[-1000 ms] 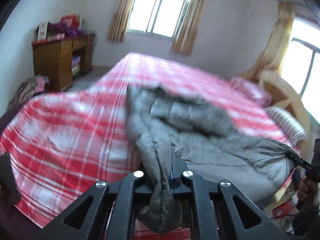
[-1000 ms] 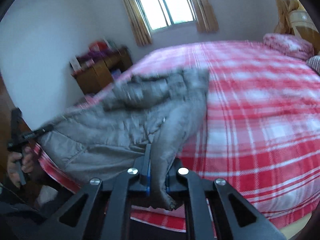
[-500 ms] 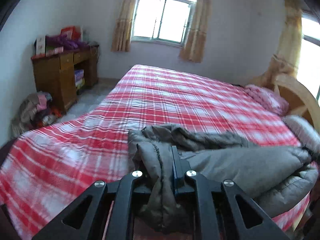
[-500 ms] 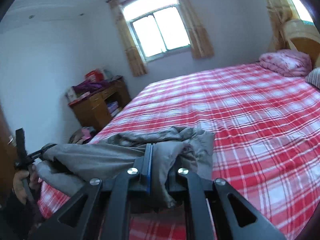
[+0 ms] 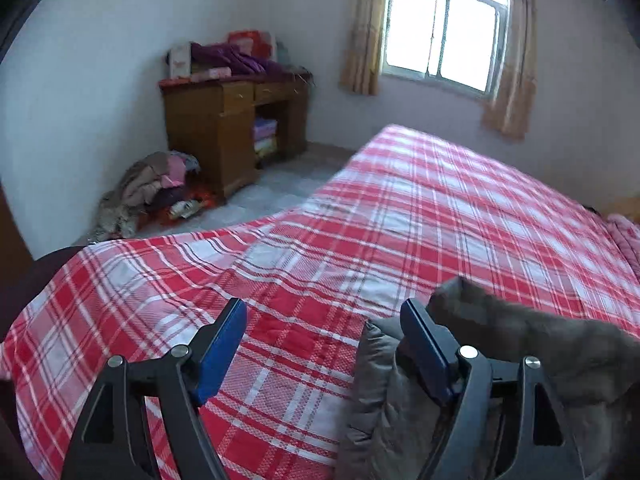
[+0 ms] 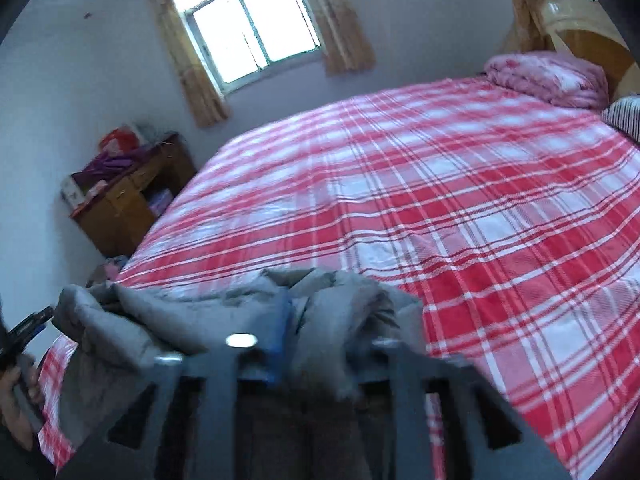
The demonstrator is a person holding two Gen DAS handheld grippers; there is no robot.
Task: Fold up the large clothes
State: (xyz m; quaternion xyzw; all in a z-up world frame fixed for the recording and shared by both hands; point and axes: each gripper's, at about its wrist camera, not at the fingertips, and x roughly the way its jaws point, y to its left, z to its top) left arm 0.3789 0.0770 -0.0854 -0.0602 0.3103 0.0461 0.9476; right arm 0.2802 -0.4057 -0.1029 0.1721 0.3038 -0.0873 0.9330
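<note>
grey jacket (image 5: pixel 520 344), red-and-white plaid bedspread (image 5: pixel 440 208), blue-padded black claw (image 5: pixel 324 332)

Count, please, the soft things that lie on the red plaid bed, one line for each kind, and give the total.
Grey padded jacket: 1
Pink folded quilt: 1
Striped pillow: 1
Total: 3

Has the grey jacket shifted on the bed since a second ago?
Yes. The grey jacket lay spread toward the middle of the plaid bedspread; it is now bunched at the near edge, with the left tool opening beside it.
</note>
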